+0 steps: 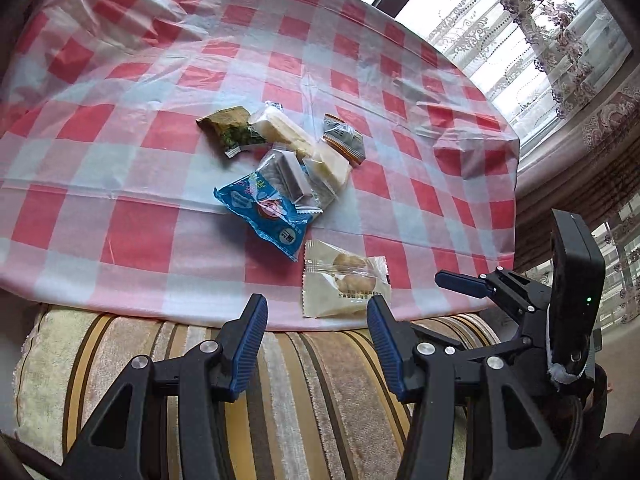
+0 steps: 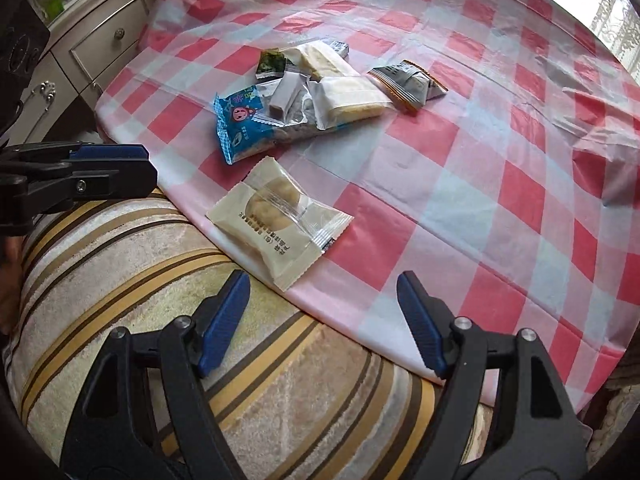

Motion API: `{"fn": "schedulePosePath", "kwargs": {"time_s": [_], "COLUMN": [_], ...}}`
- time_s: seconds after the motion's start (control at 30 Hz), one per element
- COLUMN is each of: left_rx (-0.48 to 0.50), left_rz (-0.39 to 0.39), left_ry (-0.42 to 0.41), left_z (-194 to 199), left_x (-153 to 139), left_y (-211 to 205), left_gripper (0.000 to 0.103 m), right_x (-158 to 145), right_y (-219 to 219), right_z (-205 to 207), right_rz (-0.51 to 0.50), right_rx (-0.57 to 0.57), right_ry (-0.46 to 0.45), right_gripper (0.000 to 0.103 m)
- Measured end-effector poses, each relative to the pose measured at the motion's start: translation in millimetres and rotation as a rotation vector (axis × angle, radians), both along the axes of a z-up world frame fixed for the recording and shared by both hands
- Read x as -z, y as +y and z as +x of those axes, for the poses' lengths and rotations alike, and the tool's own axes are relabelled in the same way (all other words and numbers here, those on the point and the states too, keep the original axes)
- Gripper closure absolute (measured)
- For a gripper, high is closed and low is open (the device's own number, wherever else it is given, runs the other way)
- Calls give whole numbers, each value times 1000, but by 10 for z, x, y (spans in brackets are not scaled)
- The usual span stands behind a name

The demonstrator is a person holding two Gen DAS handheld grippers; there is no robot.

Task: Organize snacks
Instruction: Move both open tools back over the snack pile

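1. Left tongs (image 1: 316,320): jaws apart, nothing between the blue pads; they hang over a striped cushion (image 1: 280,392) just short of the table (image 1: 120,220) edge.
2. Right tongs (image 2: 324,316): jaws spread wider, nothing held; also over the striped cushion at the table edge. In the left wrist view they sit just to the right of the left tongs.
3. Table carries a red-and-white checked cloth under clear plastic.
4. Cream biscuit packet (image 2: 280,220) lies nearest, just ahead of both tongs, one corner overhanging the table edge.
5. Beyond it, the snack pile: blue packet (image 1: 266,210) closest to the tongs, with a grey bar in clear wrap (image 1: 288,174) overlapping its far end.
6. Two pale yellow bars in clear wrap (image 1: 320,152) lie further on, touching the grey bar.
7. Green packet (image 1: 230,128) at the pile's far left; grey-and-orange packet (image 1: 344,140) at the far right, touching the pale bars.
8. A drawer cabinet (image 2: 92,48) stands left of the table in the right wrist view.
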State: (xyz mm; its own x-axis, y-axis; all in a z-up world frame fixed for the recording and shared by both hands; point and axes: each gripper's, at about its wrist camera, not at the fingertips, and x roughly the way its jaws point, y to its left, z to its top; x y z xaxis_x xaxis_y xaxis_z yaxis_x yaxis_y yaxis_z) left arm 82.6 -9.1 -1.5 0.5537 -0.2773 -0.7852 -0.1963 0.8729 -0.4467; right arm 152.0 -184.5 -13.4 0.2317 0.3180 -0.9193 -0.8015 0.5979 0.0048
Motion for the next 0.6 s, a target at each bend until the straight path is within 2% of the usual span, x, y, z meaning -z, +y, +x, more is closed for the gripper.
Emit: {"fn": "schedulePosePath", "kwargs": {"time_s": [0.3, 0.6], "left_rx": [-58, -65], "left_rz": [-15, -36], "left_ry": [0, -4], "left_z": [-65, -63], "left_x": [50, 74], "left_y": [239, 294], "left_gripper": [50, 50], "right_x": [175, 248], "right_y": [374, 547], "right_z": [107, 281], "right_rz": [-59, -56], "right_rx": [-111, -81], "right_ry": [36, 43], "right_gripper": [25, 24]}}
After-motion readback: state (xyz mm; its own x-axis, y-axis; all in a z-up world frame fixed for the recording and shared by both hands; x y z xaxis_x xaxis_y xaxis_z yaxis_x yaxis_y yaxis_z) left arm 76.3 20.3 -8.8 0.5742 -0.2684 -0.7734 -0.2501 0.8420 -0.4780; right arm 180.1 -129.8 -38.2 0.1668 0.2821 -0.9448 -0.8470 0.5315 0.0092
